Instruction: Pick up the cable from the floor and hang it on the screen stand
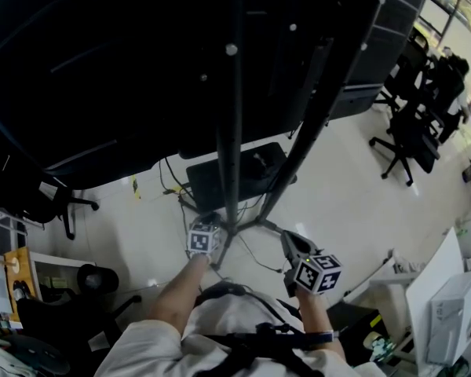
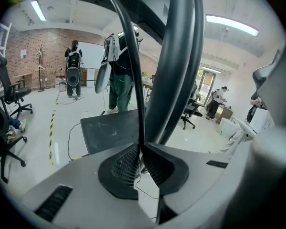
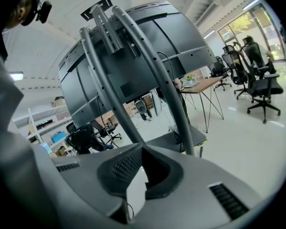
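Beside the screen stand (image 2: pixel 176 56), the left tool (image 2: pixel 141 149) pinches the thin black cable (image 2: pixel 138 89); best lifted slowly with firm grip. The right tool (image 3: pixel 142 149) is closed, empty.

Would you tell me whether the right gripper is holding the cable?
No, the right gripper has its jaws together with nothing between them; the cable is pinched in the left gripper.
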